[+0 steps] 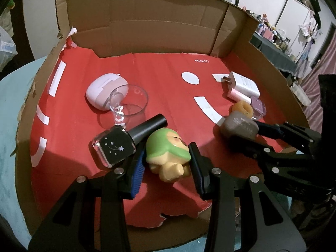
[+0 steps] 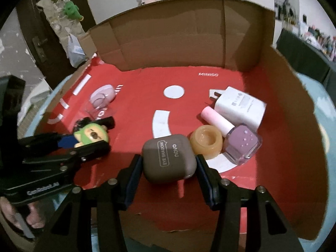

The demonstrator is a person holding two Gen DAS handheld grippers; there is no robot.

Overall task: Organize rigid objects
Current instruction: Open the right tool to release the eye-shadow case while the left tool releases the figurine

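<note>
Green-hooded, the little figurine [image 1: 168,157] sits clamped between your left gripper [image 1: 168,168] pads on the red paper [image 1: 168,79] lining the cardboard tray [image 1: 262,63], touching the black nail polish bottle [image 1: 117,147], while your right gripper [image 2: 168,176], jaws partly closed, squeezes the grey eyeshadow case [image 2: 168,157] beside the amber jar [image 2: 206,143].

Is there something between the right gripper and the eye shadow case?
No. The right gripper already has the eye shadow case between its fingers, pads at both sides. The orange cup sits close behind it, touching or nearly so.
</note>
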